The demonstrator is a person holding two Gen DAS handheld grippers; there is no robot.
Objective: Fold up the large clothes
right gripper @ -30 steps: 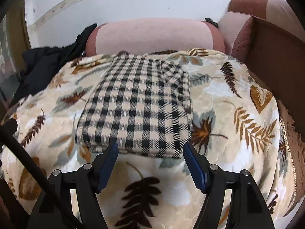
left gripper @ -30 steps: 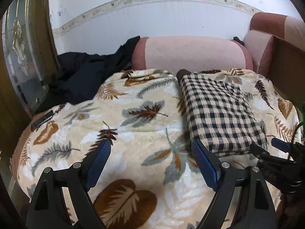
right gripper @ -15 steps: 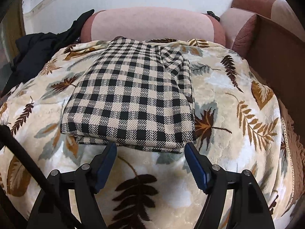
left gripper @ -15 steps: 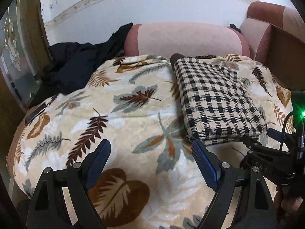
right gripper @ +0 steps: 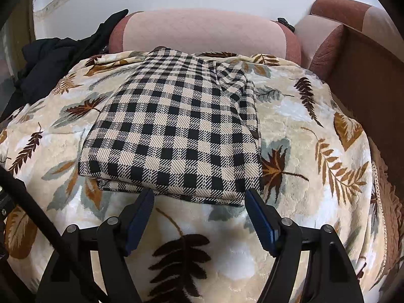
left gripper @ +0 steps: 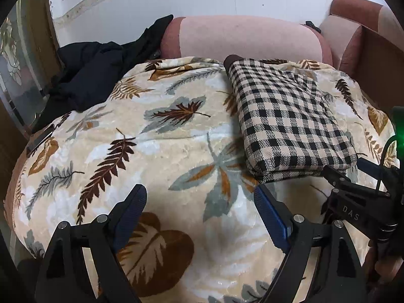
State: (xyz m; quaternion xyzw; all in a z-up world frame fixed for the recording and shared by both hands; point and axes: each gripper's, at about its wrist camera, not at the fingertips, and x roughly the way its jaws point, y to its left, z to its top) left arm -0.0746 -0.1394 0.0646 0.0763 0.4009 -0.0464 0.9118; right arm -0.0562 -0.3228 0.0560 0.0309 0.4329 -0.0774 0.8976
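A black-and-beige checked garment (right gripper: 176,131) lies folded in a flat rectangle on the leaf-patterned blanket (right gripper: 303,131). In the left wrist view the garment (left gripper: 290,116) sits to the right of centre. My right gripper (right gripper: 199,197) is open and empty, its blue-padded fingertips at the garment's near edge. My left gripper (left gripper: 200,197) is open and empty over the blanket (left gripper: 151,139), just left of the garment's near corner. The right gripper's black body (left gripper: 358,202) shows at the right edge of the left wrist view.
A black garment (left gripper: 96,75) lies heaped at the back left of the blanket. A pink bolster cushion (right gripper: 197,32) runs along the back by the white wall. A brown sofa arm (right gripper: 373,75) rises on the right. A dark flat object (left gripper: 40,139) lies at the left edge.
Both grippers have moved forward towards the folded garment, which now looks larger and closer. The right fingertips have reached its near edge. Both jaws have stayed open.
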